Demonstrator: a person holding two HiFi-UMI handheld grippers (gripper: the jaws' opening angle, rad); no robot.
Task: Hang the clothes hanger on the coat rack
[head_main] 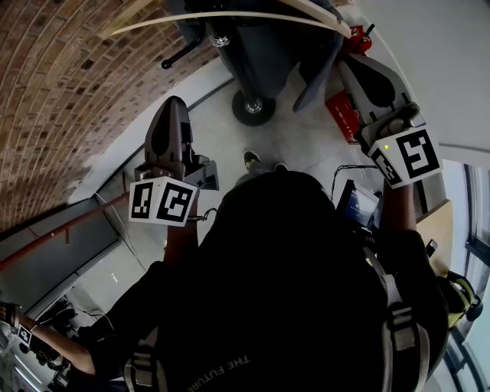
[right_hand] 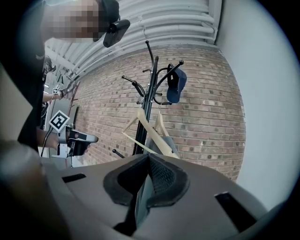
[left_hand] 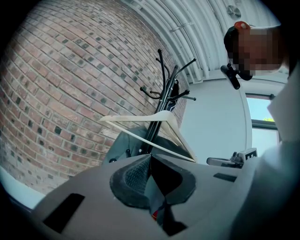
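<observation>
A cream wooden hanger (right_hand: 149, 132) hangs from a low hook of the black coat rack (right_hand: 149, 89), over a grey garment (right_hand: 164, 143). From the left gripper view the hanger (left_hand: 154, 126) crosses the rack pole (left_hand: 166, 96). Seen from the head, the hanger (head_main: 230, 17) arcs above the rack's round base (head_main: 253, 107). My left gripper (head_main: 171, 106) points at the rack, shut and empty; its pads (left_hand: 137, 174) meet. My right gripper (head_main: 351, 69) sits just below the hanger's right end, shut with nothing between its pads (right_hand: 161, 176). Neither gripper touches the hanger.
A blue cap (right_hand: 177, 86) hangs on an upper hook. A brick wall (left_hand: 61, 93) stands behind the rack, a white wall (right_hand: 262, 117) to its right. A red object (head_main: 341, 111) lies on the floor near the base. Another person's arm (head_main: 46, 344) shows at the lower left.
</observation>
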